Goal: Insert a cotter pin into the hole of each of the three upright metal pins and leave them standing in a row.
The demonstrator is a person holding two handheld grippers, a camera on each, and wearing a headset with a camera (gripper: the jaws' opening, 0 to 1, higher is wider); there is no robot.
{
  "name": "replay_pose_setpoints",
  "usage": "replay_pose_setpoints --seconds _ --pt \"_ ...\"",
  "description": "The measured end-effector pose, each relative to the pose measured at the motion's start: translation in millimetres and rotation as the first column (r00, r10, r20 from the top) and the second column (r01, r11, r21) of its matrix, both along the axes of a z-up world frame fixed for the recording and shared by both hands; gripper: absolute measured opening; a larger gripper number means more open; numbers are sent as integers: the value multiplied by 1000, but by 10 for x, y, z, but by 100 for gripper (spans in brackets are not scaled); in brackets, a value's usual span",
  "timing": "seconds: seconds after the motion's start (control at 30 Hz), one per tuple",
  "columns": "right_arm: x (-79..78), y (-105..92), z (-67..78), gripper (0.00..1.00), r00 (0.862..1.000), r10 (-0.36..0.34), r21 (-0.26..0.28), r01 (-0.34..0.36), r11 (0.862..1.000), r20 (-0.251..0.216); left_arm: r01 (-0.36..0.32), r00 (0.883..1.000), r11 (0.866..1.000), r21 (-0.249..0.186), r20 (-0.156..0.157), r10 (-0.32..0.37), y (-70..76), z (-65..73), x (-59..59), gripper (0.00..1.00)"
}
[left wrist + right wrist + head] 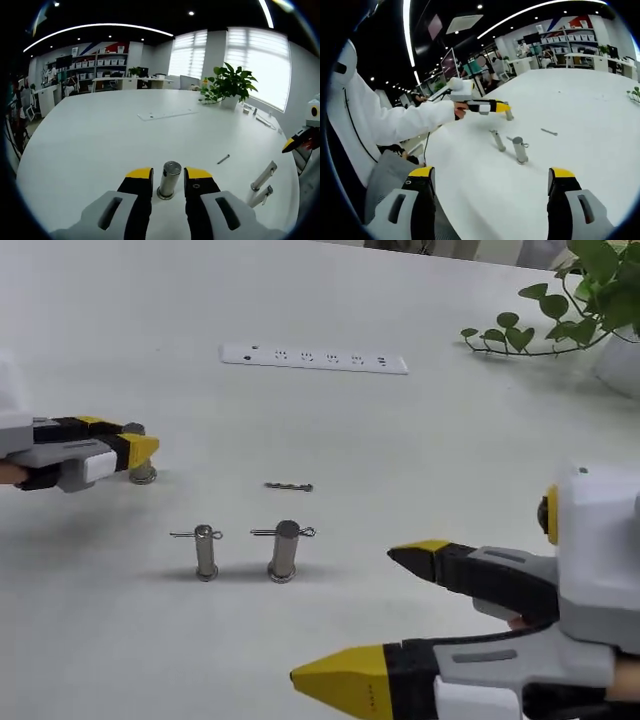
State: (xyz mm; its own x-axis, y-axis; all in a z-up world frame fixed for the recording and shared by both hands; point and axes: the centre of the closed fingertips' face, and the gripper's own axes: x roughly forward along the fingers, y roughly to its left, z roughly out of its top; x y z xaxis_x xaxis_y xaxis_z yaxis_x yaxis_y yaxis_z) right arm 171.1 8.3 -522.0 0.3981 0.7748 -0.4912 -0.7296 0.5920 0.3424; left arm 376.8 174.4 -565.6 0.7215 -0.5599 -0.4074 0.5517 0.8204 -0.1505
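Two upright pins (284,552) are already cottered. Left of that pair, your left gripper (168,173) has its jaws straddling the bare third pin (169,181), not quite touching. It looks like stiff, slick steel and probably tippy, so clamp mid-shaft. Just behind the pair lies the loose cotter pin (289,486), thin and springy. Your right gripper (492,174) gapes wide.

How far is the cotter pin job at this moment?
Done: two upright silver metal pins carry cotter pins. In hand: the left gripper has open jaws flanking the third, bare metal pin. Left: the loose thin cotter pin lies on the white table; the right gripper is open, empty.
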Motion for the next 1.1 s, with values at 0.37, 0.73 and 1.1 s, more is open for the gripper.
replay_pose_setpoints --seconds 0.37,0.73,1.1 --pt "26 -13 14 90 1000 -25 15 25 1000 -20 35 999 999 40 14 -36 -64 -83 7 12" --pt "10 -44 35 90 1000 -19 -4 19 1000 -14 10 1000 993 122 26 -14 25 -66 20 10" --pt "-37 -7 163 91 1000 2 16 -3 1000 25 -144 989 989 -42 30 146 315 446 -130 10"
